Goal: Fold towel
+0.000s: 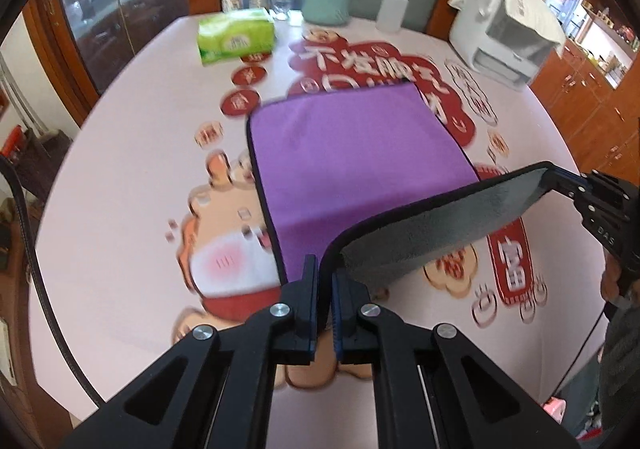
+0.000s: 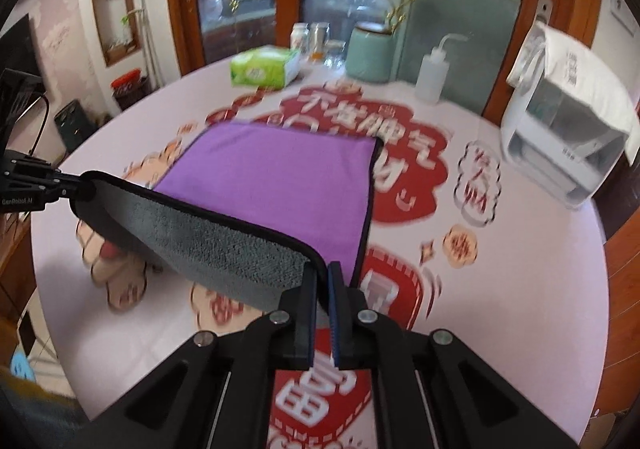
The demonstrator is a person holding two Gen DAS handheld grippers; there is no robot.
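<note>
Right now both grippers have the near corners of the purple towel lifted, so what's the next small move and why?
Probably carry both corners forward together, toward the towel's far edge. The left gripper and right gripper each pinch a near corner, the near edge is raised with its grey underside showing, and the far half lies flat on the table. Moving level should keep the fold square.

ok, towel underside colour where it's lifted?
Grey, with black edging; top face is purple. Towel shows best in right wrist.
</note>
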